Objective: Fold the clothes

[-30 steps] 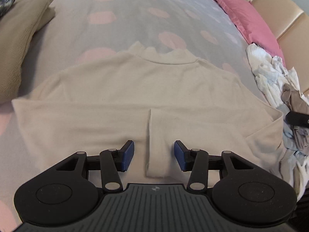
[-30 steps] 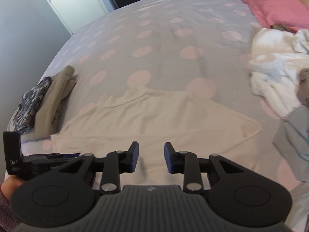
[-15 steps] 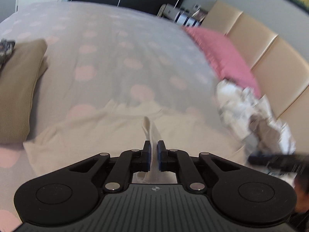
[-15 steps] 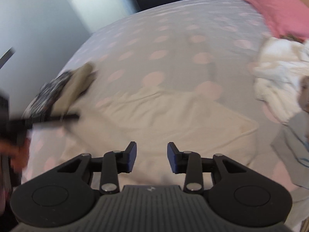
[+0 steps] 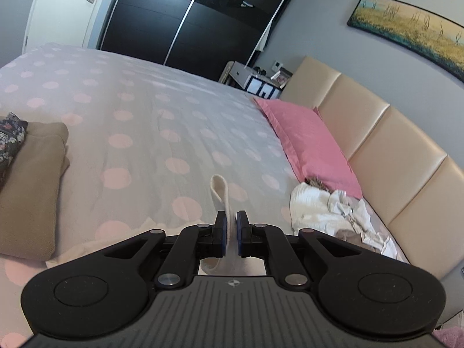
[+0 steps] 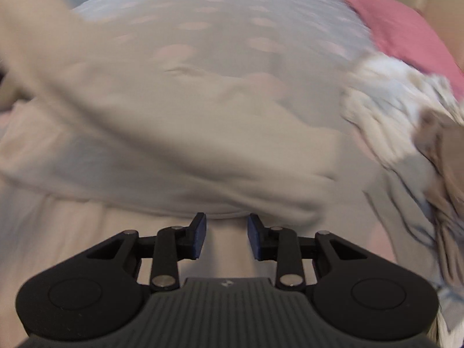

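Cream sweater: spread on my polka-dot bedspread, blurred in the right view, one cuff raised.
Left gripper: my jaws pinch that cuff, which stands up between the pads.
Right gripper: my jaws spread apart, holding nothing, just at the sweater's near edge.
Nearby: tan folded garment left, white laundry heap and pink pillow right.

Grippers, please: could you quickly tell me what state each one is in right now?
Left gripper: closed on the cream sweater.
Right gripper: open, holding nothing, above the sweater.
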### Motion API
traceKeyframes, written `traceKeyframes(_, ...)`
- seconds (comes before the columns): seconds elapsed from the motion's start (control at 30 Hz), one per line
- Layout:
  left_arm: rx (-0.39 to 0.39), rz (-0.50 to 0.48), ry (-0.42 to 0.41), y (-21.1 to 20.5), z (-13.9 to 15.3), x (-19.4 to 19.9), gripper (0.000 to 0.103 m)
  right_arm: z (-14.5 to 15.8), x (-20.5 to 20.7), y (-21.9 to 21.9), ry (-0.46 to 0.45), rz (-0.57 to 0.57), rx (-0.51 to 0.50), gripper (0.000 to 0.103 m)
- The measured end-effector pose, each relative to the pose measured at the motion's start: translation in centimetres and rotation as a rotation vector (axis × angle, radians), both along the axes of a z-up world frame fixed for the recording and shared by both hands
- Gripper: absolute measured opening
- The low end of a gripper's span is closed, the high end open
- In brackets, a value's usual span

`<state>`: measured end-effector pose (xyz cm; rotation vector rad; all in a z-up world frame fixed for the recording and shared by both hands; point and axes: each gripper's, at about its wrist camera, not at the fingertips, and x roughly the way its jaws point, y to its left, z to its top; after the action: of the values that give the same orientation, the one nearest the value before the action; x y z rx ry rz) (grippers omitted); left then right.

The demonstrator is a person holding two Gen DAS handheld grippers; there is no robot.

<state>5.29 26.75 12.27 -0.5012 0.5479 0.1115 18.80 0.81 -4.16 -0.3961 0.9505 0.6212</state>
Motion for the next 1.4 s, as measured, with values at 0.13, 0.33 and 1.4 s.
traceKeyframes(0.13, 0.0, 0.048, -0.028, 1.5, 0.9, -0.9, 0.005, -0.7, 1.7, -1.8, -0.007, -0.099, -0.053, 0.034)
traceKeyframes(0.33, -0.018, 0.123, -0.016, 4.0, 0.4, -1.9, 0.005, -1.6, 3.3, -4.5, 0.032, -0.21, -0.065, 0.03)
traceKeyframes(1.4, -0.021, 0.106, 0.104, 4.7, -2.6, -2.1, 0.005, -1.6, 6.3, -5.1, 0.104, -0.359, 0.091, 0.007)
